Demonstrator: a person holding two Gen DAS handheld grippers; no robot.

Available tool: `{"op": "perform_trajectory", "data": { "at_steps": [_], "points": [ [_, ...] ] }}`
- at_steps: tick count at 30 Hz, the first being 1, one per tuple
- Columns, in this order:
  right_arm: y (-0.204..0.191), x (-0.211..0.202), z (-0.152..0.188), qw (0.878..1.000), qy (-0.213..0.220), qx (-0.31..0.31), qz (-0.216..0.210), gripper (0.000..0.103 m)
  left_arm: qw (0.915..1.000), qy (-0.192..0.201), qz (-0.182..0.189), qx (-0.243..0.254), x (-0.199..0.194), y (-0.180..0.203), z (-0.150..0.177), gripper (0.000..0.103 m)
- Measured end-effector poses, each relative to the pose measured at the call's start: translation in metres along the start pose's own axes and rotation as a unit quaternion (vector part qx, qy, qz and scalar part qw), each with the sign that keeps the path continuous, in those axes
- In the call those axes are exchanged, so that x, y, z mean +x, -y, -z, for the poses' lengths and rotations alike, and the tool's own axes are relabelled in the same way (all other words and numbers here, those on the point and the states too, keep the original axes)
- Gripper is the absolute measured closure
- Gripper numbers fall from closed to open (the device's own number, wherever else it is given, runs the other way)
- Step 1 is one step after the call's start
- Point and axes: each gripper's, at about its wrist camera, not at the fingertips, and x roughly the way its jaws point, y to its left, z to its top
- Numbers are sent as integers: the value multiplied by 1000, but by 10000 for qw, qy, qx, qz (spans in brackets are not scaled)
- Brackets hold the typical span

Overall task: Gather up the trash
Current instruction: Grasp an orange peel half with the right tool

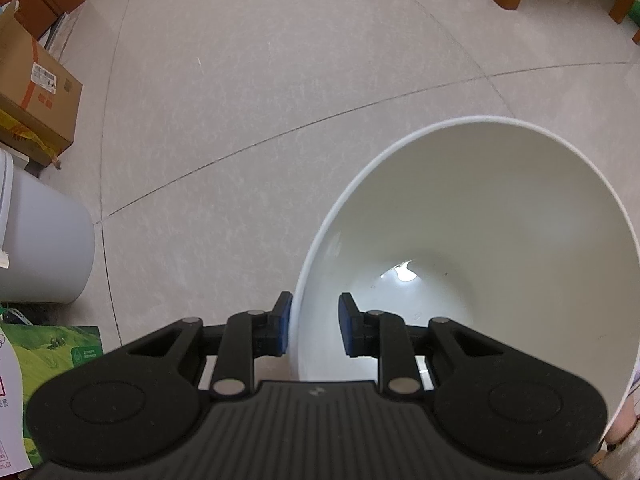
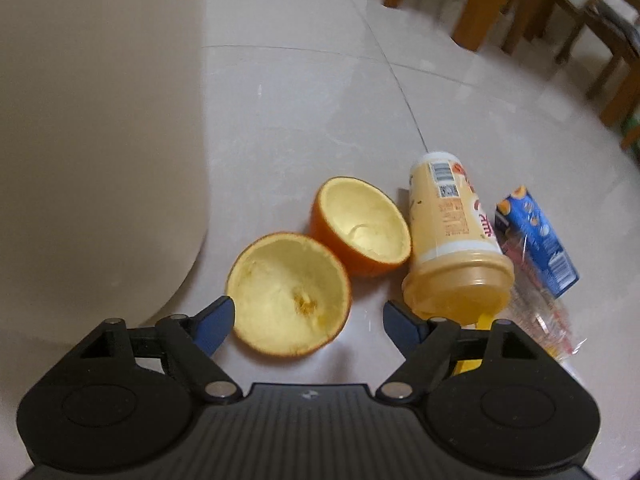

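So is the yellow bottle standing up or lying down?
Lying down. The yellow bottle rests on its side on the floor, cap end nearest the camera.

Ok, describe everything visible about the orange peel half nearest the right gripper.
The nearer orange peel half is a hollowed cup: orange rind outside, pale yellow pith inside, with a few bits of pulp at the bottom. It lies on the floor, open side up and tilted toward the camera. Its far edge meets the second peel half. The right gripper stands open around it, not pressing.
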Motion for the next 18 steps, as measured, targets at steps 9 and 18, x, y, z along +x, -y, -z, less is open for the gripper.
{"op": "perform_trajectory", "data": {
  "at_steps": [9, 18],
  "points": [
    [25, 40, 0, 9972, -474, 528, -222, 81, 9999, -16, -74, 75, 2, 7, -1, 80],
    [31, -6, -8, 9988, -484, -35, -52, 92, 10000, -67, -24, -12, 3, 2, -3, 80]
  ]
}}
